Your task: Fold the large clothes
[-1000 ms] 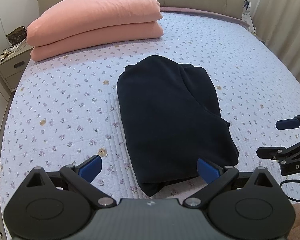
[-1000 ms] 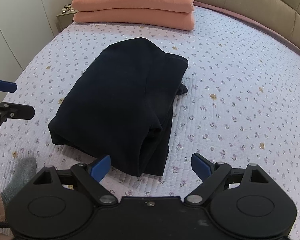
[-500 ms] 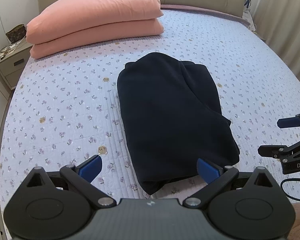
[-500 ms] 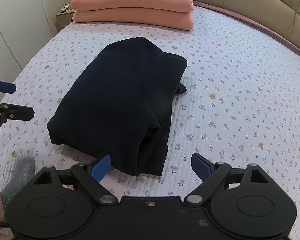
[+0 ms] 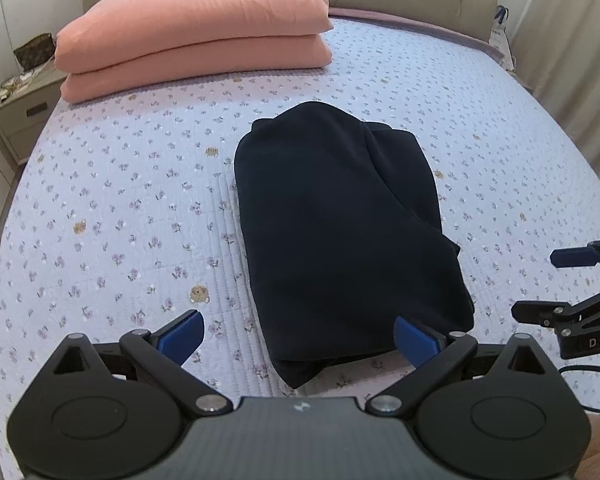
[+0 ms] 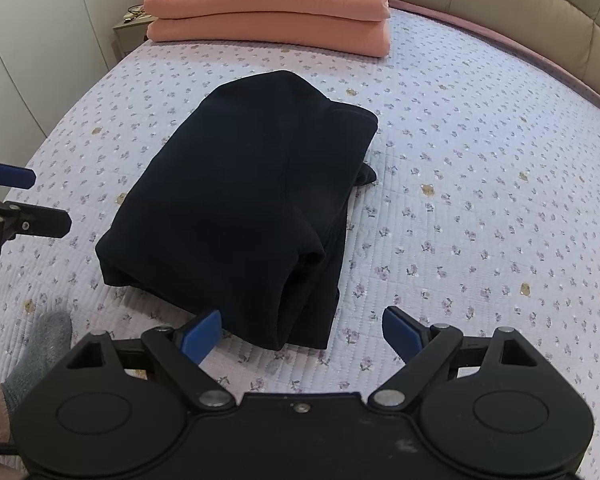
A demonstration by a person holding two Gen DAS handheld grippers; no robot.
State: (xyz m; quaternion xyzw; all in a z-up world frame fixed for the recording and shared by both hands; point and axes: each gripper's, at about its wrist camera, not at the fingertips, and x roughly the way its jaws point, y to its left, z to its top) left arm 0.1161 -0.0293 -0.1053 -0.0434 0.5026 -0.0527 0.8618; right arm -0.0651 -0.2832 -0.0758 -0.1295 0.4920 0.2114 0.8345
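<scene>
Lying in the middle of both frames, the dark navy garment point(image 5: 340, 232) is already a compact, many-layered rectangle on the floral quilted bedspread point(image 5: 112, 208). Judging by that shape, the folding looks essentially finished: the layers stack thickly, and the near short edge shows rolled folds in the right wrist view. What seems left is small. A bit of fabric pokes out at the bundle's right side, near centre right in the right wrist view, and the lower layer sticks out a little past the top one along that same side, so a tidy-up tuck or a final smoothing may remain, or simply setting the bundle aside.

Neither tool touches the cloth. At the bottom of the left wrist view the left gripper point(image 5: 300, 336) hangs with its blue-tipped fingers spread wide, the garment's near corner showing between them but beyond them. In its own view the right gripper point(image 6: 302, 330) is likewise spread wide and empty, just short of the near folded edge; it also shows at the right edge of the left wrist view.

A stack of pink bedding point(image 5: 192, 28) sits at the top of the frame against the headboard, well apart from the garment. A grey sock point(image 6: 40, 352) appears at lower left of the right wrist view.
</scene>
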